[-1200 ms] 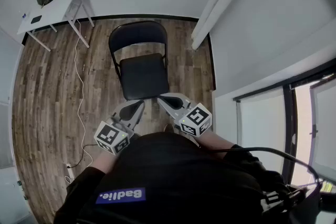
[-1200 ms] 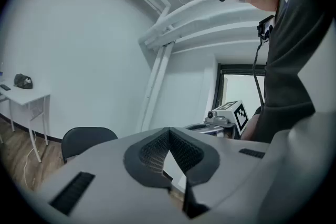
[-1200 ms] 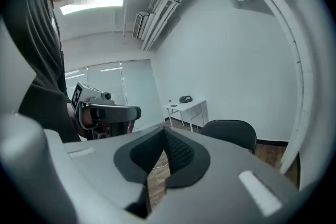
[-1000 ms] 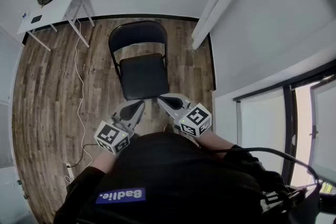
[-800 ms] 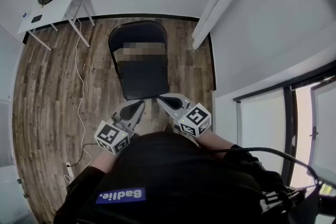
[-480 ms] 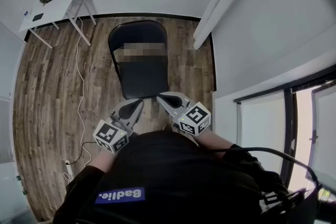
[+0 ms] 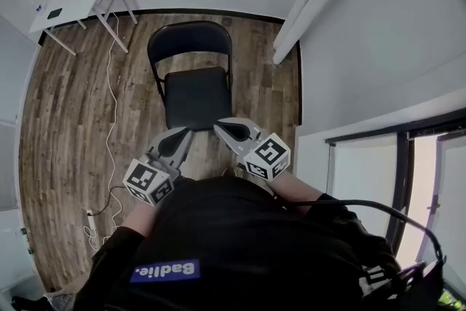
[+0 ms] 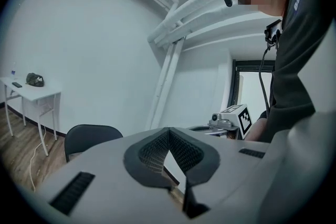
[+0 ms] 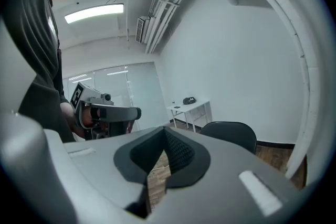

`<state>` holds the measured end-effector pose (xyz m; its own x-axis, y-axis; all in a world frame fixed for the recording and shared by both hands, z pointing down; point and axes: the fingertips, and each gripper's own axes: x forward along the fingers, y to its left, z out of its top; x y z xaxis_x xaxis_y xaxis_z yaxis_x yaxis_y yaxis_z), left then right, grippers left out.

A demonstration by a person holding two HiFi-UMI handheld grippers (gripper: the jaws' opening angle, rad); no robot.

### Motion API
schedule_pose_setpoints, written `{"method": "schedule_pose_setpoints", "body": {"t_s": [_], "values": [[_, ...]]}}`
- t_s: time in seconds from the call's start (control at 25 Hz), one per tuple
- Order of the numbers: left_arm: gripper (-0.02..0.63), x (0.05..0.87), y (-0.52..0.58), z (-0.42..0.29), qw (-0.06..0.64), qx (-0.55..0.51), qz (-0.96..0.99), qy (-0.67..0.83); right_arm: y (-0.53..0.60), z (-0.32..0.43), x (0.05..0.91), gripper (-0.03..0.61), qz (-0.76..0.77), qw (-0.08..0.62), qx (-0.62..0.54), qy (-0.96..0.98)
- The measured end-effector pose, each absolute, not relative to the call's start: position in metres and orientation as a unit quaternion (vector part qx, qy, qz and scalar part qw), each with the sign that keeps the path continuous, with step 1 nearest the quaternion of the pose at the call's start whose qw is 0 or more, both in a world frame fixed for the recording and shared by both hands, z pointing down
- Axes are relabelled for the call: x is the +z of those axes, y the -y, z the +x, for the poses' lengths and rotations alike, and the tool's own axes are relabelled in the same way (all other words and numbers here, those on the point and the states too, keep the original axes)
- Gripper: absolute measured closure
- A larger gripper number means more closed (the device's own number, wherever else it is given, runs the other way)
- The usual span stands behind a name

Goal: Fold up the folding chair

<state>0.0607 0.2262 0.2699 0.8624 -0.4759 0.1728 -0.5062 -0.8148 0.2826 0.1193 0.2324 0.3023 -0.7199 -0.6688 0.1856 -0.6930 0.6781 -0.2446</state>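
We wear a black top (image 7: 240, 244) with a blue patch (image 7: 166, 271) lettered in white at lower left, and a black cable (image 7: 378, 212) arcs at lower right. Our grey left gripper (image 7: 182, 133) and right gripper (image 7: 218, 125) each bear a cube (image 7: 149, 182) with black-and-white square markers.

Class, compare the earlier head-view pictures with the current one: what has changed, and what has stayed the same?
The left gripper and right gripper have both edged forward, closer to the front edge of the folding chair, and the view has shifted with them. Nothing was taken hold of or let go. Both grippers stay shut and empty; the chair stands unfolded and untouched.
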Motion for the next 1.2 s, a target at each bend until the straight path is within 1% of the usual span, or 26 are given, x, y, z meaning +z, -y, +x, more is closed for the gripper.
{"method": "schedule_pose_setpoints", "body": {"t_s": [0.12, 0.36, 0.52, 0.76, 0.96, 1.2], "values": [[0.609, 0.274, -0.218, 0.063, 0.161, 0.050, 0.948, 0.271, -0.222, 0.126, 0.308, 0.577, 0.366, 0.044, 0.151, 0.917], [0.609, 0.287, -0.187, 0.040, 0.173, 0.051, 0.943, 0.278, -0.186, 0.114, 0.314, 0.576, 0.370, 0.055, 0.151, 0.915], [0.609, 0.307, -0.151, 0.021, 0.188, 0.047, 0.943, 0.270, -0.149, 0.099, 0.320, 0.577, 0.380, 0.074, 0.151, 0.909], [0.609, 0.347, -0.092, -0.020, 0.232, 0.033, 0.940, 0.248, -0.084, 0.072, 0.329, 0.576, 0.400, 0.112, 0.147, 0.898], [0.609, 0.372, -0.053, -0.052, 0.222, 0.023, 0.947, 0.230, -0.032, 0.050, 0.329, 0.575, 0.412, 0.142, 0.115, 0.893], [0.609, 0.403, -0.028, -0.065, 0.241, 0.024, 0.936, 0.257, 0.009, 0.054, 0.338, 0.575, 0.391, 0.180, 0.087, 0.898]]}}
